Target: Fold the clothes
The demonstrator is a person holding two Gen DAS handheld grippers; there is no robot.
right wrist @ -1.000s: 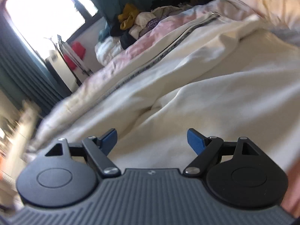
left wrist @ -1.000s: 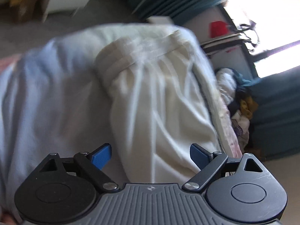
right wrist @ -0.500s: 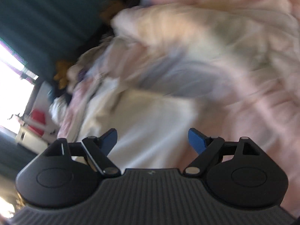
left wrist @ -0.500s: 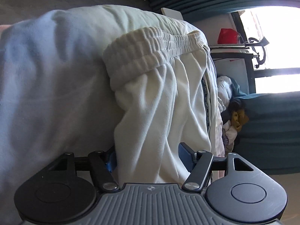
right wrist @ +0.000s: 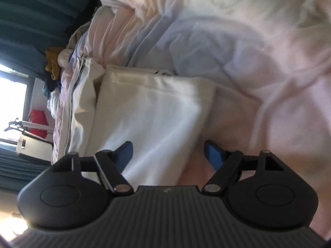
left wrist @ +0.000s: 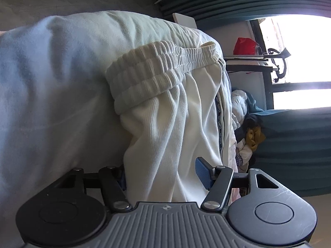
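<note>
Cream ribbed cotton fills the left wrist view: a pair of trousers [left wrist: 175, 128] lies on the bed [left wrist: 51, 78], its elastic waistband [left wrist: 161, 70] at the far end and its body running straight back toward the camera. The long axis of the garment lines up with the left tongs [left wrist: 163, 177], and a fold of the cloth sits between their blue pads — the left pad half buried behind the edge of the fabric, the right pad pressing on its other side. The jaws are narrowed around this bunch, so I judge them to be gripping the trousers, though not fully closed.

The right tongs [right wrist: 168, 150] stand spread wide with nothing held. In that view the folded lower part of the trousers [right wrist: 149, 111] lies directly ahead and slightly to the left, its near edge passing between the pads without either one visibly pinching it; pink bedding [right wrist: 279, 95] spreads to the right and beyond.

Since the left tongs already have cloth, the coming move seems to turn on the right pair closing on the near edge — that edge runs across the tongs' opening, so a short advance leftward should bring it squarely into the gap. A heap of other clothes [left wrist: 250, 136] waits at the far right.
</note>
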